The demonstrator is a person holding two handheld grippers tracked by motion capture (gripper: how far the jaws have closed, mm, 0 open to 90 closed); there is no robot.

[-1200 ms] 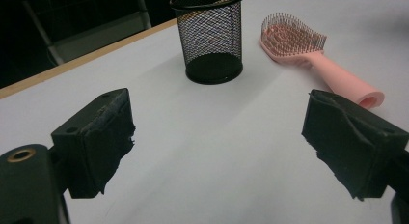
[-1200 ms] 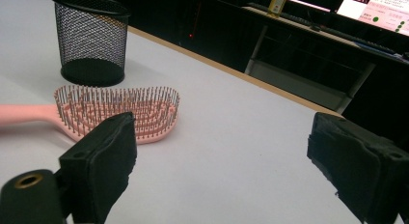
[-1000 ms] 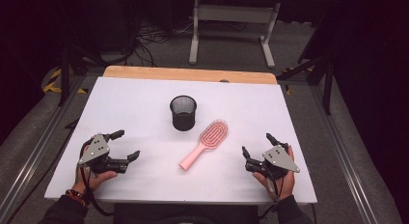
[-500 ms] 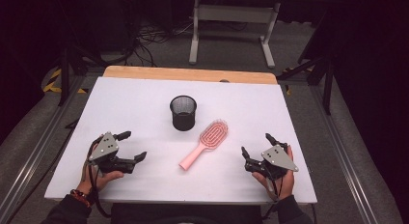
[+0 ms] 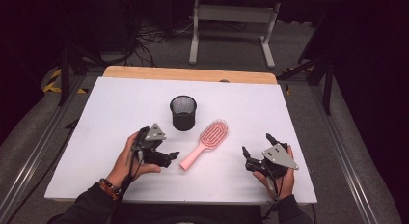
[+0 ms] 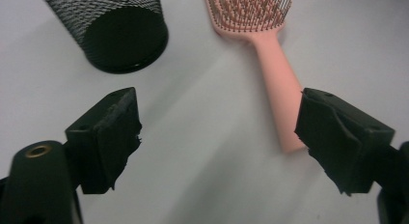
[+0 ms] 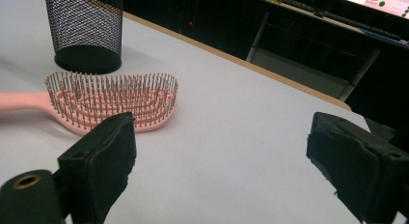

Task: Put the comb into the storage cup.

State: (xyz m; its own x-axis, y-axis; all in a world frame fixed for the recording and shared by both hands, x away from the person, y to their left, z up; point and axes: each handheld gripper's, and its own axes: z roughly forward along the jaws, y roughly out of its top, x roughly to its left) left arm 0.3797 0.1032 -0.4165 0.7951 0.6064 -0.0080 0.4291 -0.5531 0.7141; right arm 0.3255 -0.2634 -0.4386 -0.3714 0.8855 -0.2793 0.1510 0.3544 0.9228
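While the left gripper (image 5: 166, 156) has just been narrowing its still open, empty jaws, its foam pads (image 6: 113, 137) stand beside the smooth handle of the pink plastic hairbrush (image 5: 205, 143), which lies bristles up on the matte white table (image 5: 299, 113) near the black wire-mesh cup (image 5: 183, 112). The right gripper (image 5: 255, 154) stands open and empty.

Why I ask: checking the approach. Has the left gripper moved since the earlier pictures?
Yes. The left gripper has moved right, from near the table's left edge to the brush's handle end, jaws just closing slightly, nothing between them.
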